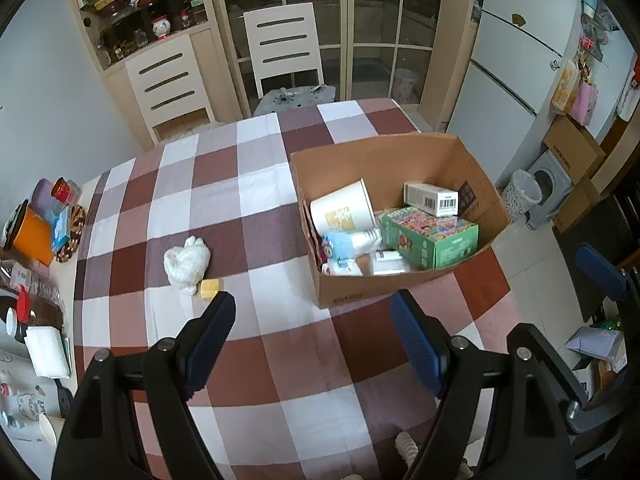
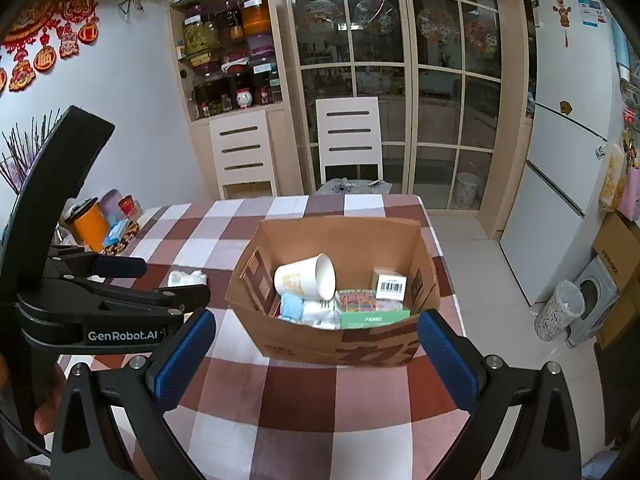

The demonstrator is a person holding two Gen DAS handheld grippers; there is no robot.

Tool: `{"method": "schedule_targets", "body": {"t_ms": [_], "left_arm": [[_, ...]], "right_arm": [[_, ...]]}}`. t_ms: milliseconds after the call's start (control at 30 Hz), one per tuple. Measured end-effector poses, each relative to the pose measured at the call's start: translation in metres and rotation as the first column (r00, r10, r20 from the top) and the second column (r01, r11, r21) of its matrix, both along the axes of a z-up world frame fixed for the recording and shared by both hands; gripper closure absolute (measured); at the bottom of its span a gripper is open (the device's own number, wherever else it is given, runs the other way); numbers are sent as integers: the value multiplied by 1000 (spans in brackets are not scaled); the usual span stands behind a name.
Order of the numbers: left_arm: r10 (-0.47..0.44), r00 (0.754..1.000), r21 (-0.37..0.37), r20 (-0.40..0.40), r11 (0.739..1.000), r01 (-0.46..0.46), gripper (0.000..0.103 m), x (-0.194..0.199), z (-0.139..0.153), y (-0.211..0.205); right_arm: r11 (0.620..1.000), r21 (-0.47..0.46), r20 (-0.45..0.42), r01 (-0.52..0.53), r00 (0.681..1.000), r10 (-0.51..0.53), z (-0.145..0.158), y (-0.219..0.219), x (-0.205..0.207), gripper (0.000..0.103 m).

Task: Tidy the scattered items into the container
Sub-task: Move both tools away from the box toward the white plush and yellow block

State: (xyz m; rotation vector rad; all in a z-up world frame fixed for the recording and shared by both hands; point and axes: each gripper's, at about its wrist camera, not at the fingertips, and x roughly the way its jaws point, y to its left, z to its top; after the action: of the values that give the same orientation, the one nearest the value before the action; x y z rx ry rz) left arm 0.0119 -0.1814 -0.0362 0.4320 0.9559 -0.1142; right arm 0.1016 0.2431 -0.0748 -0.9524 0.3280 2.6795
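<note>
An open cardboard box (image 1: 384, 156) (image 2: 340, 236) stands on the checked tablecloth. It holds a paper cup (image 1: 344, 210) (image 2: 306, 278), a green box (image 1: 430, 234), a small white box (image 1: 432, 198) (image 2: 390, 284), a blue-and-white item (image 1: 344, 244) and more. On the cloth to its left lie a crumpled white cloth (image 1: 187, 261) (image 2: 187, 278) and a small yellow block (image 1: 210, 289). My left gripper (image 1: 314, 334) is open and empty, just in front of the yellow block. My right gripper (image 2: 316, 354) is open and empty in front of the box.
An orange canister (image 1: 34, 236) (image 2: 90, 224), tins, snacks and tissues crowd the table's left edge. Two white chairs (image 1: 284, 46) stand beyond the far edge. A fridge (image 2: 568, 160), a waste bin (image 2: 560, 310) and cartons stand on the floor at the right.
</note>
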Motion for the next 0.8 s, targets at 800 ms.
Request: {"method": "schedule_targets", "body": {"t_ms": [800], "left_arm": [[125, 986, 98, -114, 989, -114, 22, -13, -62, 111]], "right_arm": [[988, -95, 247, -125, 958, 145, -81, -79, -33, 0]]}}
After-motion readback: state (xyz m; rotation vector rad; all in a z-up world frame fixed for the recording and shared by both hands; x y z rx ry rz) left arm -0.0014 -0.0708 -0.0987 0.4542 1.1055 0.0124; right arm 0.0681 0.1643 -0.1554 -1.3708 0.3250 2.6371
